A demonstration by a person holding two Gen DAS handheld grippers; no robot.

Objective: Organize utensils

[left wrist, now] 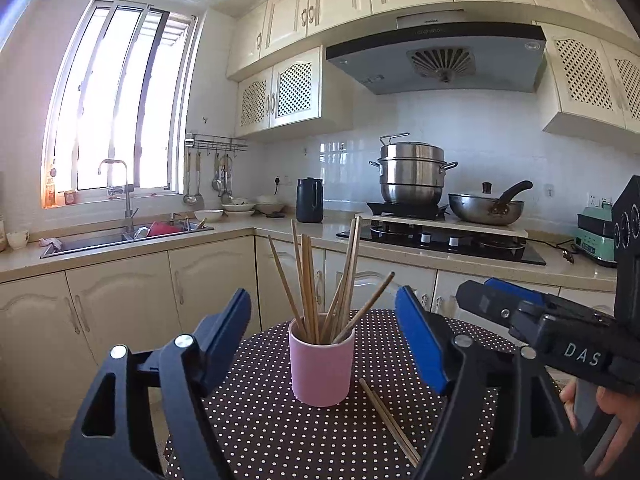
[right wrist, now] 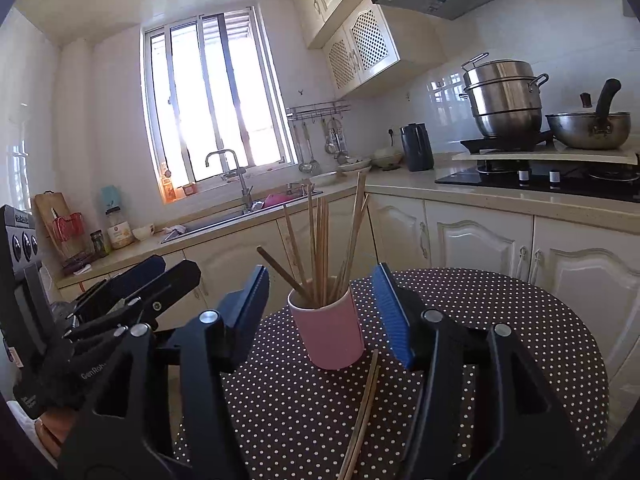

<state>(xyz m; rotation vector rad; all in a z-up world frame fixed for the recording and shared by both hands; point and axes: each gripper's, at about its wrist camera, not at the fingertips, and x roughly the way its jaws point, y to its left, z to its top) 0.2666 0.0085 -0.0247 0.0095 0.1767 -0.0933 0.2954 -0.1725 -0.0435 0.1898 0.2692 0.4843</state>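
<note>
A pink cup [left wrist: 322, 368] stands upright on a round table with a dark polka-dot cloth [left wrist: 272, 420]. It holds several wooden chopsticks [left wrist: 308, 280]. A loose pair of chopsticks [left wrist: 390, 422] lies on the cloth in front of the cup, to its right. My left gripper [left wrist: 324, 312] is open and empty, its blue pads on either side of the cup and short of it. My right gripper [right wrist: 320, 292] is open and empty, facing the same cup [right wrist: 330, 334], with the loose pair [right wrist: 364, 408] below it. The right gripper also shows in the left wrist view [left wrist: 500, 300].
Kitchen counter behind the table with a sink [left wrist: 120, 236], a black kettle [left wrist: 309, 200], a stove with a steel steamer pot [left wrist: 412, 172] and a wok [left wrist: 486, 208]. Cabinet doors [left wrist: 208, 284] stand close behind the table's far edge.
</note>
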